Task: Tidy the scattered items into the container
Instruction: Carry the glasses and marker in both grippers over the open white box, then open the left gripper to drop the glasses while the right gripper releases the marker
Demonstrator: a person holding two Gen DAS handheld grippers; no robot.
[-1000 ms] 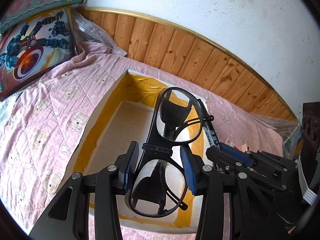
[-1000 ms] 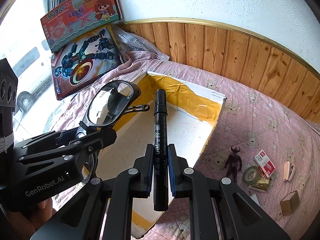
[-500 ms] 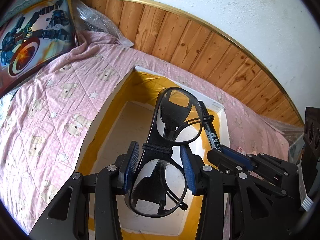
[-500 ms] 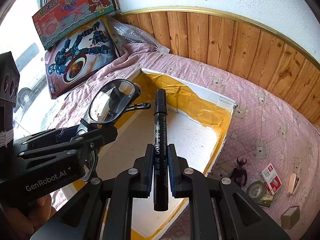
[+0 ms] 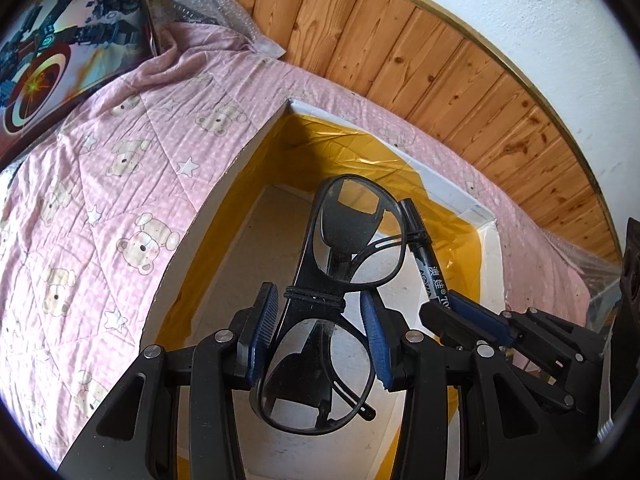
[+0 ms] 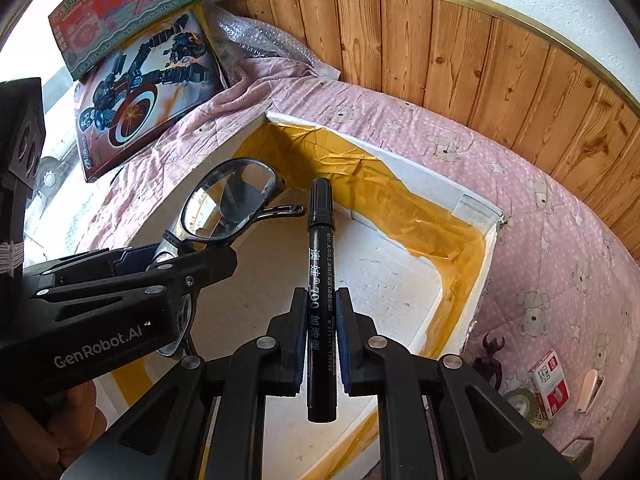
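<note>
My left gripper (image 5: 318, 332) is shut on folded black glasses (image 5: 356, 232) and holds them over the open white box (image 5: 224, 184) taped in yellow. The glasses also show in the right wrist view (image 6: 232, 200). My right gripper (image 6: 322, 332) is shut on a black marker pen (image 6: 320, 248), upright between the pads, over the same box (image 6: 472, 208). The pen tip shows in the left wrist view (image 5: 424, 256), just right of the glasses. The box floor below both grippers looks bare.
The box sits on a pink bear-print quilt (image 6: 540, 240) against a wooden wall panel (image 6: 460, 52). Right of the box lie a dark horned figure (image 6: 492, 360), a tape roll (image 6: 520, 400), a red-white packet (image 6: 552, 384) and other small items. Toy boxes (image 6: 148, 84) lean at the far left.
Both grippers have moved forward and lower over the box, with the glasses and pen still held. The box fills more of both views.
</note>
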